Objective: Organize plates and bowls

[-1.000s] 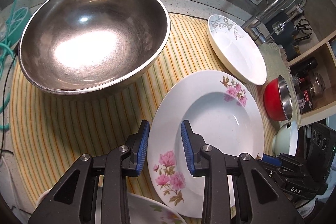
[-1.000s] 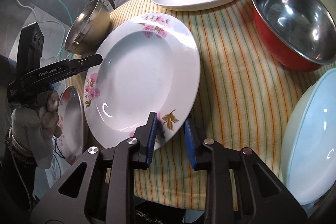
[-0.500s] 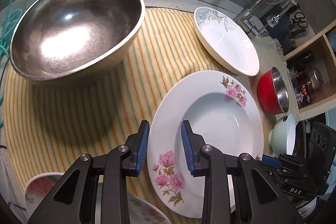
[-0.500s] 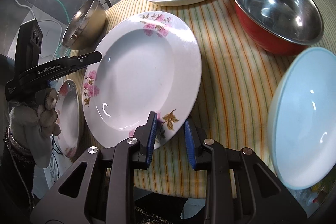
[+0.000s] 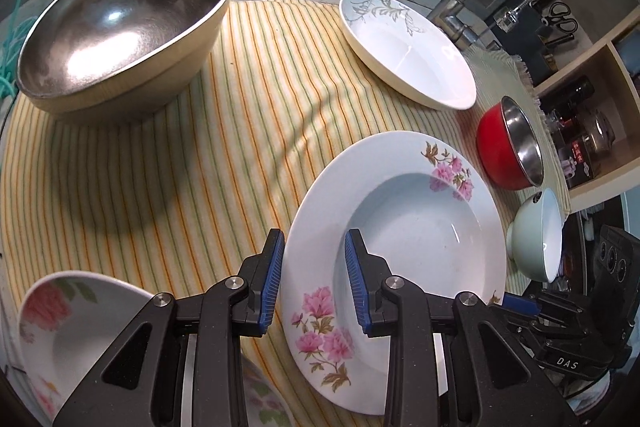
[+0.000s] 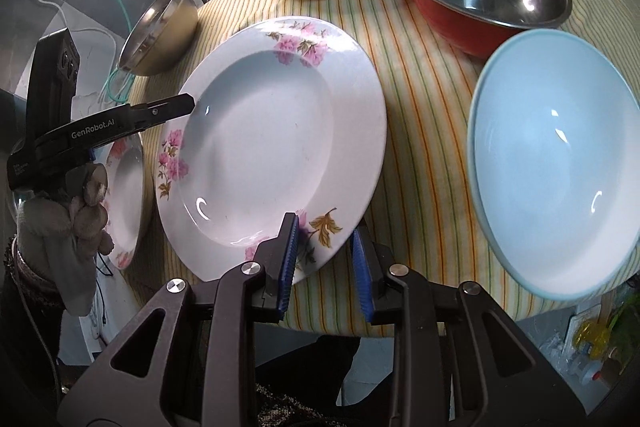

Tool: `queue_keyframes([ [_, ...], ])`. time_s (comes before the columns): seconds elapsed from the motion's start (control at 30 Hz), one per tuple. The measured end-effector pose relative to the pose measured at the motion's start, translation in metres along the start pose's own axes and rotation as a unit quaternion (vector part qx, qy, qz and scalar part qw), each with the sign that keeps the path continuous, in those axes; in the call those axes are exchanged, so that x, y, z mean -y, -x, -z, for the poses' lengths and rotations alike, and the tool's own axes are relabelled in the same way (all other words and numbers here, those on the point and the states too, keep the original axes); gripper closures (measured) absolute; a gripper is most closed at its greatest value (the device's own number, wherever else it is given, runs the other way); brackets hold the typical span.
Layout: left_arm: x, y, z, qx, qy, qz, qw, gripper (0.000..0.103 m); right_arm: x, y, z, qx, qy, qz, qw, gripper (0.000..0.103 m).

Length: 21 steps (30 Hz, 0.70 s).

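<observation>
Looking along the left gripper (image 5: 314,281), its blue pads straddle the near rim of the pink-flowered plate (image 5: 400,227), jaws narrowly parted and clamped on that rim, above the striped cloth (image 5: 200,167), with the steel bowl (image 5: 120,27) well behind. From the right wrist, the right gripper (image 6: 326,261) likewise pinches the plate's (image 6: 272,139) opposite rim between barely parted jaws, the pale blue bowl (image 6: 556,163) beside it

A round table is seen covered by a yellow striped cloth (image 5: 248,131). Set on the cloth are a large steel bowl (image 5: 120,27), a leaf-patterned white plate (image 5: 408,51), a red bowl (image 5: 508,143) and a pale blue bowl (image 6: 556,159).
</observation>
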State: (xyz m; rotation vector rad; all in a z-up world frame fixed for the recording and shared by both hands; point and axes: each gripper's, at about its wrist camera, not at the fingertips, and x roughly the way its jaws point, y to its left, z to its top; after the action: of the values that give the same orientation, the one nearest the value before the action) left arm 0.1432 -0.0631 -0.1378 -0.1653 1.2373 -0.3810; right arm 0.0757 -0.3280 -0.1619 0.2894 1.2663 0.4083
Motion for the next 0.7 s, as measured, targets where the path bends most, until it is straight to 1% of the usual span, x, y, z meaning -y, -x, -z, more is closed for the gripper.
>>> queue_keyframes([
  [0.47, 0.013, 0.002, 0.017, 0.002, 0.004, -0.004, 1.0, 0.074, 0.0, 0.001, 0.015, -0.014, 0.01, -0.002, 1.0, 0.074],
  [0.7, 0.016, 0.002, 0.021, 0.004, 0.004, -0.009, 0.9999, 0.074, -0.001, -0.001, 0.015, -0.016, 0.016, -0.001, 1.0, 0.074],
])
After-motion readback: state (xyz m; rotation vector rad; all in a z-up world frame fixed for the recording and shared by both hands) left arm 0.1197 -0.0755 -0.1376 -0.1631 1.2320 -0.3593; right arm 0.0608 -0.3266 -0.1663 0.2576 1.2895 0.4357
